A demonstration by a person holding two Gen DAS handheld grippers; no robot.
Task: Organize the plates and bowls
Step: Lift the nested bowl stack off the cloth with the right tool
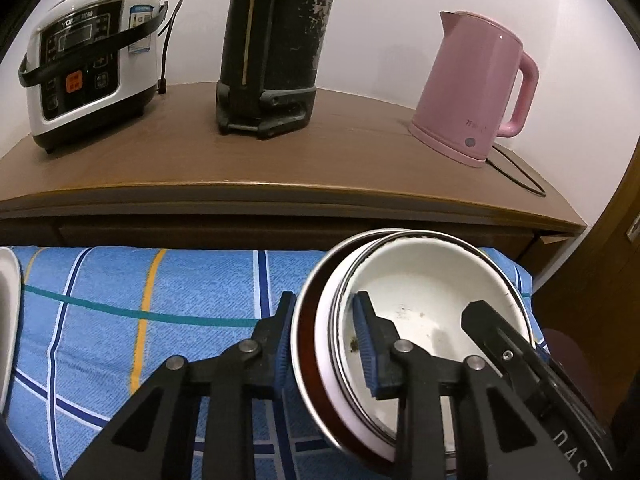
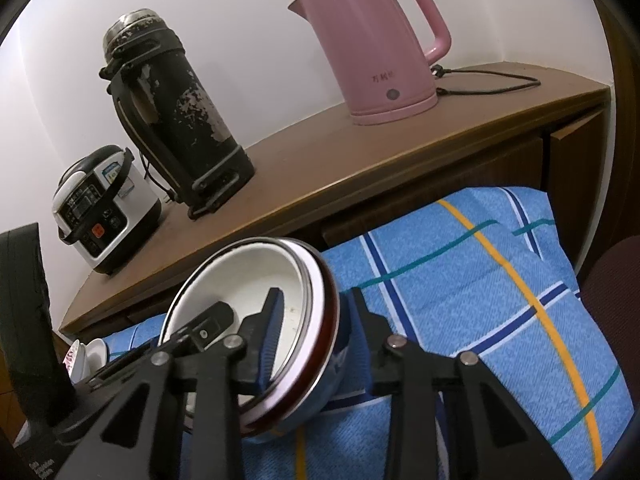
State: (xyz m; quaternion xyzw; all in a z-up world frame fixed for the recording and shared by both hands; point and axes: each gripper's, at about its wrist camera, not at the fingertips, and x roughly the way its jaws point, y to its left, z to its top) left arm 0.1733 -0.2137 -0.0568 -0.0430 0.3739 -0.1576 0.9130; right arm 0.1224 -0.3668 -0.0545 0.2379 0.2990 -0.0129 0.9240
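1. Cloth (image 1: 160, 300): a blue checked sheet is filling the lower half of both views; the stack is hanging over its right part in the left-wrist view and its left part in the right-wrist view.
2. Cabinet (image 1: 280, 160): a brown top is crossing the middle of both frames, carrying a kettle (image 1: 476, 88), a flask (image 1: 276, 44) and a cooker (image 1: 88, 60) along the upper band.
3. Stack (image 1: 424, 308): nested bowls, white inside with dark red-brown rims, are sitting tilted at lower right of the left-wrist view and lower centre-left of the right-wrist view (image 2: 256, 304). It appears lifted off the cloth, though contact underneath is hidden.
4. Left gripper (image 1: 324, 344): its fingers are pinching the stack's left wall, one blue pad (image 1: 366, 344) inside the bowl, the other outside.
5. Right gripper (image 2: 316, 344): its fingers are straddling the opposite wall; the inner pad (image 2: 272, 332) is lying against the inside, while the outer finger seems to be standing slightly clear, so a firm clamp cannot be confirmed.
6. Small dishes (image 2: 86, 354): these are resting at the lower left edge of the right-wrist view.
7. Advice for the step: both grips should be squeezing equally, the rims should be levelling before travel, and lowering should be slow so the nested bowls are not sliding apart.
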